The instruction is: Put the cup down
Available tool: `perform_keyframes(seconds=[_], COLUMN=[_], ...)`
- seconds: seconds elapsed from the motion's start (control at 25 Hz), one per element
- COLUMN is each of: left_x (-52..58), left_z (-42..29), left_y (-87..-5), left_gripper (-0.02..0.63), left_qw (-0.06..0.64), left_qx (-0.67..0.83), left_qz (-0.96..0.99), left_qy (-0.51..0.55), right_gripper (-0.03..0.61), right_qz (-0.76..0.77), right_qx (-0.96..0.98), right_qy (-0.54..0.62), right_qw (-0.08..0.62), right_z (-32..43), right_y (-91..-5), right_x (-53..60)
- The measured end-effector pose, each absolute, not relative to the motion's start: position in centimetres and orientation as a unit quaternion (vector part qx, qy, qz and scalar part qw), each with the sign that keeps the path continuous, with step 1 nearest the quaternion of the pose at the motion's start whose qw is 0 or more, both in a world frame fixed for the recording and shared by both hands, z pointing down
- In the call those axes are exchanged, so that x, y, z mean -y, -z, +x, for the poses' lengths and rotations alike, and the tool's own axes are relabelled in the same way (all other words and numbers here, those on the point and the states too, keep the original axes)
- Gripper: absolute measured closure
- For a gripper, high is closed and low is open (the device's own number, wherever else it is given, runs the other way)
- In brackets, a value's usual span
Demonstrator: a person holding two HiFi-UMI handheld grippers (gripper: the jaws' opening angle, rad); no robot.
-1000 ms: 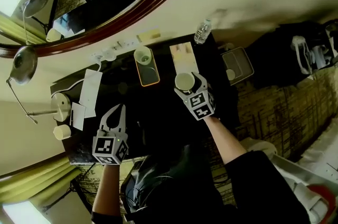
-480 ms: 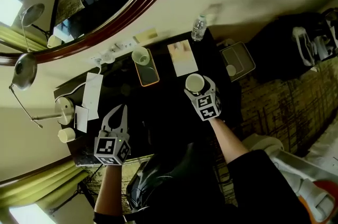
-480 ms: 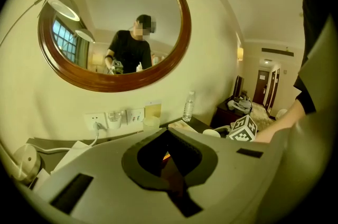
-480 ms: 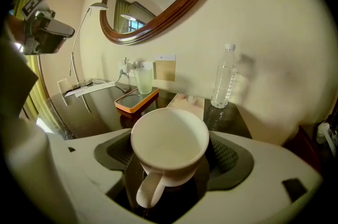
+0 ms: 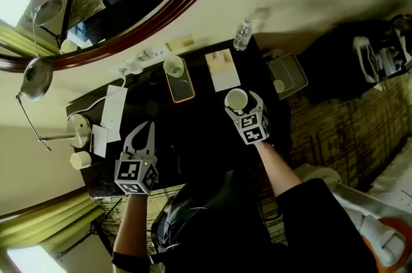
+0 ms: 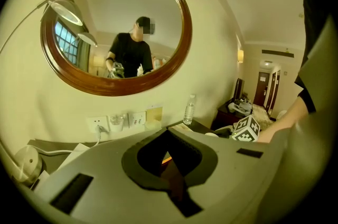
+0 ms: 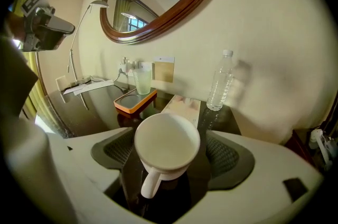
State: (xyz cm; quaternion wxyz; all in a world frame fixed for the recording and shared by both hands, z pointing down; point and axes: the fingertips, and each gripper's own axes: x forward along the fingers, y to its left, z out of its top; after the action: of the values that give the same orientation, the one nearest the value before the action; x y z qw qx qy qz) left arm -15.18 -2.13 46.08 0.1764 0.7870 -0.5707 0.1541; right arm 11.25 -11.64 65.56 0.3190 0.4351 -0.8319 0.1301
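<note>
- The left tongs [image 5: 143,136] hang over the near left part of the dark surface [image 5: 199,130]. They are pressed together with nothing between them, and they seem to take no part in the task.
- The right tongs [image 5: 239,103] are spread wide, and their jaws have just been opening. The white cup [image 7: 167,142] stands upright between them, with its handle turned toward the person.
- In the right gripper view a dark gap shows on each side between the cup and the ribbed pads [image 7: 224,157]. From this I judge that the grip is already released.
- The cup seems to rest on the surface, toward its right side. Its bottom is hidden by its own body, so the contact is my judgement only.
- The putting down therefore looks nearly finished. What is left, I think, is to draw the right tongs back without catching the handle.
- Farther on lie a pale leaflet [image 5: 223,70] and an orange tray [image 7: 136,101] that carries a glass [image 7: 142,80]. A water bottle [image 7: 220,83] stands by the wall. All of them are apart from the cup.
</note>
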Motion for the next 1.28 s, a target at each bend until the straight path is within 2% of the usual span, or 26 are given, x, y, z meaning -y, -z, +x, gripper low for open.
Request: perform_keyframes(seconds=[0.24, 0.36, 0.56, 0.76, 0.84, 0.96, 1.0, 1.28], left_x=[2.8, 2.6, 1.9, 1.5, 1.3, 1.1, 1.0, 0.5], left_z=[-15.2, -15.4, -15.9, -16.4, -16.3, -16.0, -16.0, -15.7], left_y=[-44.8, -44.5, -44.4, -44.9, -45.0, -44.8, -44.8, -45.0], left_gripper=[0.614, 0.614, 0.614, 0.614, 0.614, 0.614, 0.614, 0.614], left_qw=[0.163, 0.158, 0.163, 0.164, 0.165, 0.166, 0.165, 0.169], left_qx=[0.563, 0.563, 0.562, 0.557, 0.556, 0.557, 0.558, 0.551], left_qz=[0.799, 0.801, 0.802, 0.805, 0.805, 0.805, 0.804, 0.808], left_qy=[-0.137, -0.13, -0.121, -0.123, -0.123, -0.12, -0.121, -0.122], right_gripper=[0.113, 0.16, 0.167, 0.354, 0.41, 0.55, 0.572, 0.572], right_qz=[0.426, 0.418, 0.402, 0.405, 0.404, 0.399, 0.396, 0.379], right_qx=[0.841, 0.85, 0.866, 0.87, 0.871, 0.872, 0.874, 0.877], right_qy=[-0.134, -0.139, -0.149, -0.141, -0.139, -0.144, -0.148, -0.173], right_qw=[0.306, 0.288, 0.257, 0.243, 0.242, 0.242, 0.241, 0.24], right_z=[12.2, 12.5, 12.5, 12.3, 12.3, 12.2, 12.1, 11.6], right_y=[-60.8, -57.2, -51.8, -48.9, -48.9, -49.3, -49.4, -49.6], right_x=[10.6, 9.6, 7.3, 5.5, 4.8, 4.0, 3.7, 2.9])
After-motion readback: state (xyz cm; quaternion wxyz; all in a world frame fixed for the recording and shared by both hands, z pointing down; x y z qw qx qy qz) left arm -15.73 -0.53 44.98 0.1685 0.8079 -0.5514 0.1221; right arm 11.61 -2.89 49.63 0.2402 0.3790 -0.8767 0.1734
